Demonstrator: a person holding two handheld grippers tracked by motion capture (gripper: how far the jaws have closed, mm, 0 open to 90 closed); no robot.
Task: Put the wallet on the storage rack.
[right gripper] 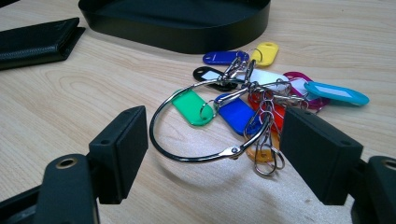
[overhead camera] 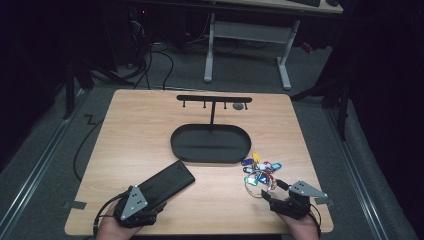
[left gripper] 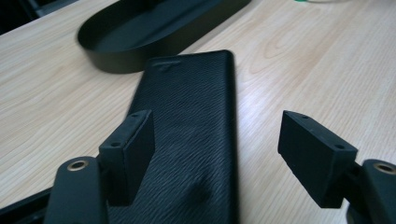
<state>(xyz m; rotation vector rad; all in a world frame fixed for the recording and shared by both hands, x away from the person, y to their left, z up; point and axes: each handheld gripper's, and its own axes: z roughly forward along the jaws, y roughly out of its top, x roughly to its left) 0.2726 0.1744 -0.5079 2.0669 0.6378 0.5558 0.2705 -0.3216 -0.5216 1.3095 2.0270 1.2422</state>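
A black leather wallet [overhead camera: 165,182] lies flat on the wooden table at front left. My left gripper [overhead camera: 152,197] is open, its jaws on either side of the wallet's near end [left gripper: 196,116]; between the left gripper's [left gripper: 217,126] jaws nothing is clamped. At front right lies a bunch of coloured key tags [overhead camera: 260,172] on a large metal ring [right gripper: 187,156]. My right gripper [overhead camera: 273,190] is open just short of it, and in the right gripper view the ring sits between the right gripper's [right gripper: 215,123] jaws, untouched.
A black oval tray [overhead camera: 200,145] sits mid-table with a T-shaped hook stand [overhead camera: 214,98] rising from its back edge. Its wall [left gripper: 121,60] is just beyond the wallet and beyond the keys [right gripper: 187,39]. A small grey round thing [overhead camera: 239,106] lies behind the stand.
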